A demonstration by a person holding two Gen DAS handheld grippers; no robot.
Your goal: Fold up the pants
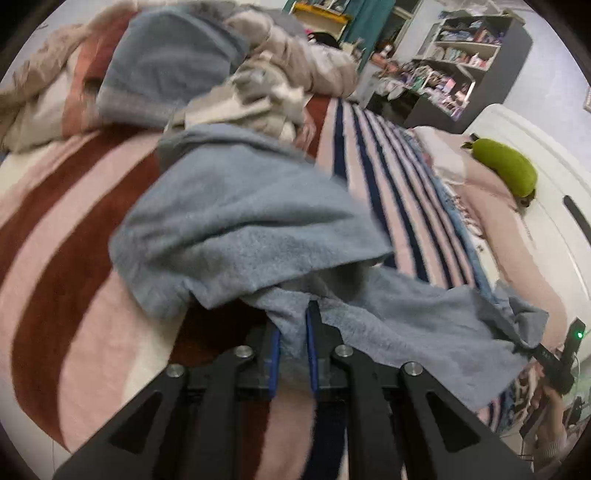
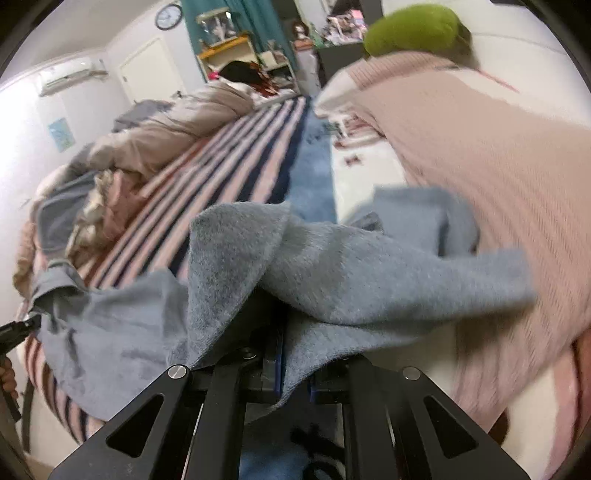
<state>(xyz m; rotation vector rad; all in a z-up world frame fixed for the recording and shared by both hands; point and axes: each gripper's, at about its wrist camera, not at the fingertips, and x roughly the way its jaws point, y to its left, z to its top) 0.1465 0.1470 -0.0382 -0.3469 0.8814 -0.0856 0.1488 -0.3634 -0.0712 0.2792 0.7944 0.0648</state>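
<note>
Both of your tongs are clamped on the same garment, and that is why it hangs the way it does. Nearest you, the left gripper (image 1: 293, 325) has its blue pads drawn narrow with a pinch of the blue-grey fleece pants (image 1: 240, 229) between them, and the right gripper (image 2: 291, 354) likewise grips a fold of the cloth, which spills over its fingers and hides the tips. With an edge held at two points well apart, the fabric between them is stretched into a slack band, visible running off to the right in the left wrist view toward your other tool; this looks like the carrying stage of a fold, the held edge being brought over the rest of the garment. Past the pads, the bulk of the pants lies heaped on the striped blanket (image 1: 369, 158), one layer already doubled on another, so you seem to be partway rather than finished. Keep the two grips level with each other, or the edge will likely land skewed. Further off, a rumpled beige duvet (image 1: 306, 55) and other clothes crowd the far side of the bed, so lay the fold short of them. Beyond, a green plush toy (image 2: 413, 29) rests on the pink bedding.
</note>
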